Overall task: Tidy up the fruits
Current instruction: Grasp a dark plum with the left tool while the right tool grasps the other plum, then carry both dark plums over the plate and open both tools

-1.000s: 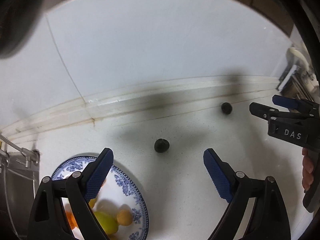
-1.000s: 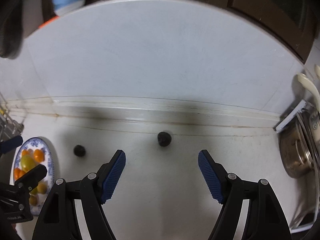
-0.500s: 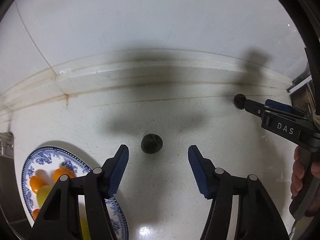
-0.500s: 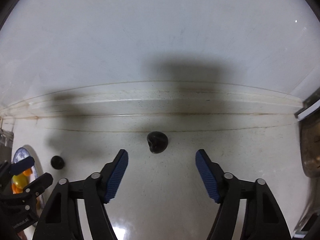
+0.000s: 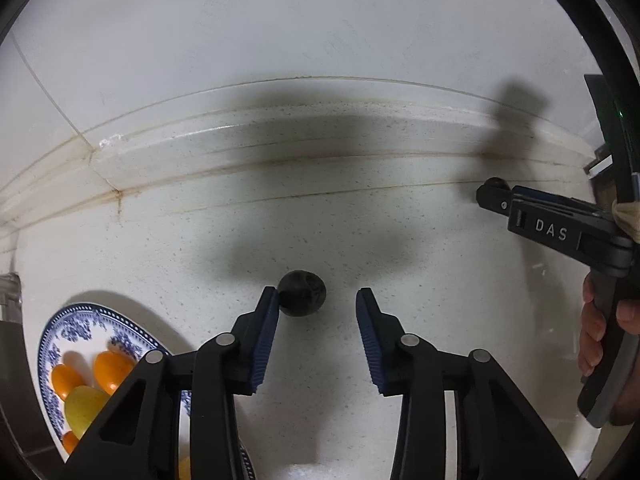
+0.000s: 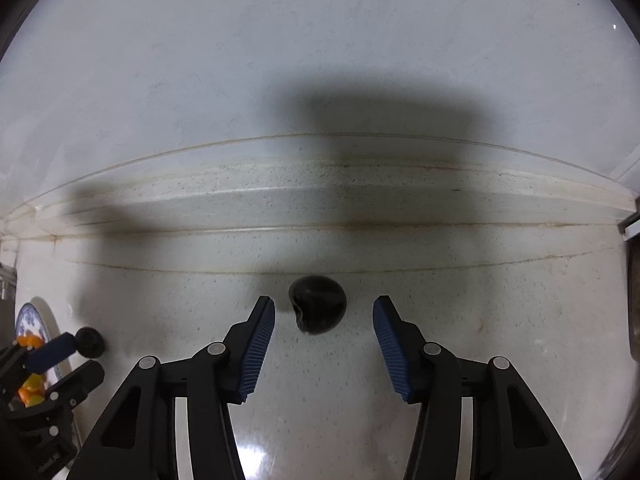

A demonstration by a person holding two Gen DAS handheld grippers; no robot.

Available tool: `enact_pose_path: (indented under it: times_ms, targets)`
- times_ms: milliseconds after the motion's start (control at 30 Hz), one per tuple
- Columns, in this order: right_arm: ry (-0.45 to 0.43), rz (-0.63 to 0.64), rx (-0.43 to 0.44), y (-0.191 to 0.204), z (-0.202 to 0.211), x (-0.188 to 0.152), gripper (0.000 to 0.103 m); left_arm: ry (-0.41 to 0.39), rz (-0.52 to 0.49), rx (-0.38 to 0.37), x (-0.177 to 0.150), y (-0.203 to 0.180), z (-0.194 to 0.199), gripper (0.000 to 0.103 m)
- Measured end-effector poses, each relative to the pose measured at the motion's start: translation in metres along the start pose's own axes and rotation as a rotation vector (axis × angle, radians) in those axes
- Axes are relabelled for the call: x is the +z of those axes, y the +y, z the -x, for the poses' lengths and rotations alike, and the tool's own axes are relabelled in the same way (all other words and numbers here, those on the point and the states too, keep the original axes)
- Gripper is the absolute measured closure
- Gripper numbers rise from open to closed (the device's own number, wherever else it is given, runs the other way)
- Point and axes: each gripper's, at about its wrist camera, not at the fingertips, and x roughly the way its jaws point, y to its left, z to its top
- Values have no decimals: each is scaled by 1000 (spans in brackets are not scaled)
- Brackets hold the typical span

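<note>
Two small dark round fruits lie on the white counter. My left gripper (image 5: 316, 304) is open, with one dark fruit (image 5: 302, 293) just past its tips, touching the left pad (image 5: 269, 320). My right gripper (image 6: 323, 312) is open, with the other dark fruit (image 6: 319, 309) between its fingertips, clear of both pads. That second fruit peeks out behind the right gripper in the left wrist view (image 5: 495, 182). A blue-patterned plate (image 5: 76, 322) at the lower left holds orange fruits (image 5: 112, 366) and a yellow-green one (image 5: 84, 404).
The counter meets a white wall along a raised, stained ledge (image 5: 304, 140) just behind the fruits. A metal sink edge (image 5: 8, 292) shows at the far left. A metal pot (image 6: 633, 312) sits at the right edge.
Both grippers have come down and forward toward the counter. Each dark fruit now sits at its gripper's fingertips. Both sets of jaws have narrowed but remain open.
</note>
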Motion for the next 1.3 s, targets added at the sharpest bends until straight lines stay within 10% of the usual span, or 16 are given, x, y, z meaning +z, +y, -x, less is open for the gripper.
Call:
enact_pose_path:
  times_ms: [333,1300]
  targets:
    - [0,3,23,3,0,-1,73,0,-6,43,5,6,-6,67]
    - [-113,150,121,43,73,-67,73,-146,-41,-82,-36,22,59,78]
